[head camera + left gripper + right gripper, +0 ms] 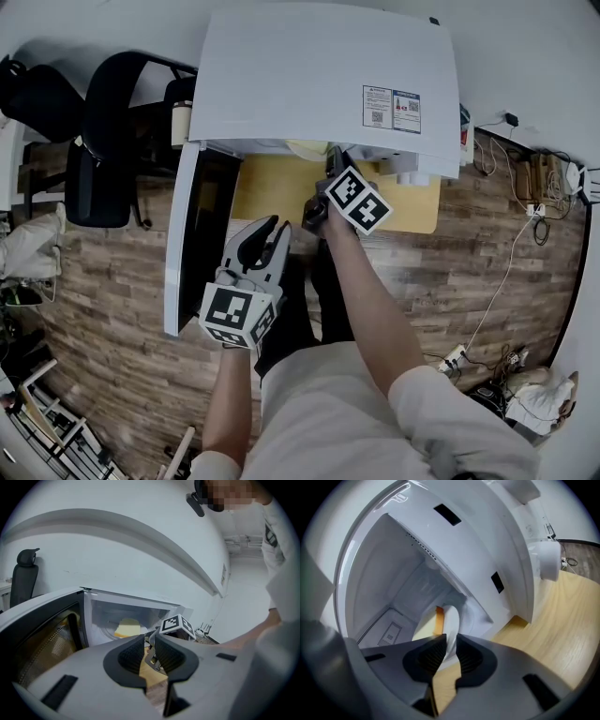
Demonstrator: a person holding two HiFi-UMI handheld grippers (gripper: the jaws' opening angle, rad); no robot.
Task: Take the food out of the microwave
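The white microwave stands on a light wooden table with its door swung open to the left. Inside, a white plate carries pale yellow food, also visible through the opening in the left gripper view as food. My right gripper reaches into the microwave's mouth, and the plate's rim fills the narrow gap between its pads. My left gripper hangs back in front of the door, its jaws a slit apart with nothing between them.
A black office chair stands left of the open door. Cables and a power strip lie on the wooden floor to the right. The open door blocks the left side of the microwave's front.
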